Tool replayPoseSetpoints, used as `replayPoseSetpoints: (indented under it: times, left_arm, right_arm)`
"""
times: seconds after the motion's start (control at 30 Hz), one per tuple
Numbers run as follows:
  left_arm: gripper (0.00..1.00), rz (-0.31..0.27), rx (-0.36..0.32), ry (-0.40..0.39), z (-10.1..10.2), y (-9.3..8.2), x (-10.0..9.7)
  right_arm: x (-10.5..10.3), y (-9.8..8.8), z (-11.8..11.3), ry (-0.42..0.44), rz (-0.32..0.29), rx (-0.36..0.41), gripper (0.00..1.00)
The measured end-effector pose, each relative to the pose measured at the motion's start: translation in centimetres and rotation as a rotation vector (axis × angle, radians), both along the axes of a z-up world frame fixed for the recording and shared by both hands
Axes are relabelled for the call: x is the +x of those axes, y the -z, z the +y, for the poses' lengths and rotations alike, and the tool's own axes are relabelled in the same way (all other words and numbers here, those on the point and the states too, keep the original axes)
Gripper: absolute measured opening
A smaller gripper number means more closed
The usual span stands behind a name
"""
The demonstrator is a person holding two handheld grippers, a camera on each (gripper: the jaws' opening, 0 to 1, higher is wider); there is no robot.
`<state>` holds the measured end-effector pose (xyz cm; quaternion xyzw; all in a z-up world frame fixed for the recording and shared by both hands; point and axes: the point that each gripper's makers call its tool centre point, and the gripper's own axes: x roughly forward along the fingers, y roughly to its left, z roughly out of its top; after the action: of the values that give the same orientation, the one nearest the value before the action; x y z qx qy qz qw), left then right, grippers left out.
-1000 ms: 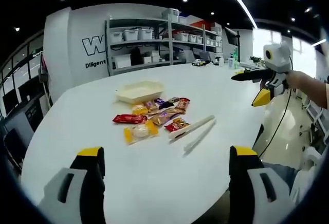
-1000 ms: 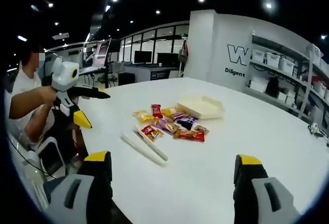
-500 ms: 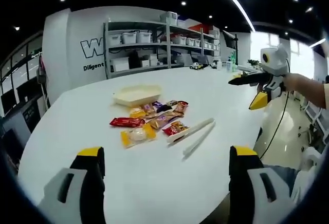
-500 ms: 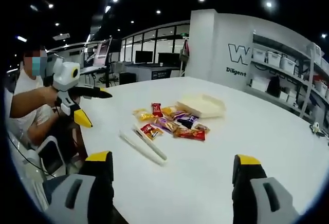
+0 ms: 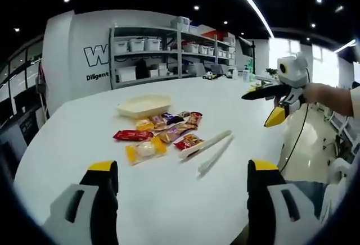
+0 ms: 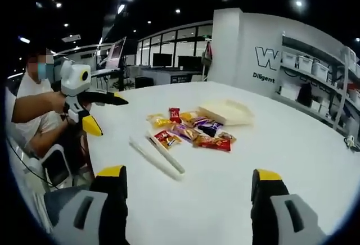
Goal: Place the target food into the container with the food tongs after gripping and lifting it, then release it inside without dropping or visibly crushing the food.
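Observation:
Several wrapped snacks [image 5: 160, 131] [image 6: 191, 132] lie in a loose pile on the white table [image 5: 169, 200]. Beside the pile rest white food tongs [image 5: 207, 145] [image 6: 157, 156], untouched. A shallow cream container [image 5: 144, 104] [image 6: 228, 112] sits just beyond the snacks and holds nothing. My left gripper [image 5: 183, 169] hovers open at the near table edge, well short of the pile. In the air off the table's side, a hand holds my right gripper [image 6: 188, 173] [image 5: 256, 110], which is also open with nothing in it. In the right gripper view the left gripper [image 6: 112, 117] appears at the left, a person holding it.
Metal shelves with white bins [image 5: 169, 42] stand behind the table along a white wall. A seated person [image 6: 31, 110] is at the table's edge, with a cable [image 5: 298, 138] hanging from the right gripper. Desks with monitors [image 6: 163, 62] stand far back.
Both views have drifted slightly with the hands. The snacks, tongs and container lie where they were, and both grippers stay open.

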<state>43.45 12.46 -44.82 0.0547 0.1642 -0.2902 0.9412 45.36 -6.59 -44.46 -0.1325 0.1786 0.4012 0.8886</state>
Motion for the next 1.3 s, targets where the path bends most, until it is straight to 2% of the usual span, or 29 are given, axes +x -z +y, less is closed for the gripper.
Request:
replayPoseSetpoints:
  times: [0.33,0.43,0.57,0.8,1.0,1.3]
  left_arm:
    - [0.84,-0.005,0.017,0.062,-1.4,1.1,0.2]
    - [0.81,-0.005,0.018,0.071,-1.7,1.2,0.3]
    - [0.76,-0.003,0.000,0.095,-2.4,1.3,0.3]
    - [0.70,0.010,0.012,0.111,-2.8,1.9,0.5]
    - [0.57,0.028,0.013,0.126,-3.3,2.3,1.0]
    - [0.45,0.030,0.011,0.165,-4.3,2.7,1.1]
  right_arm:
    - [0.3,1.0,1.2,-0.025,0.014,0.005,0.82]
    - [0.1,2.0,1.4,-0.044,0.049,-0.010,0.78]
    - [0.1,2.2,1.7,-0.059,0.041,0.000,0.75]
    - [0.2,2.7,2.1,-0.077,0.037,-0.008,0.71]
    - [0.4,3.1,2.3,-0.081,0.051,-0.012,0.65]
    - [0.3,3.0,2.6,-0.091,0.056,0.005,0.62]
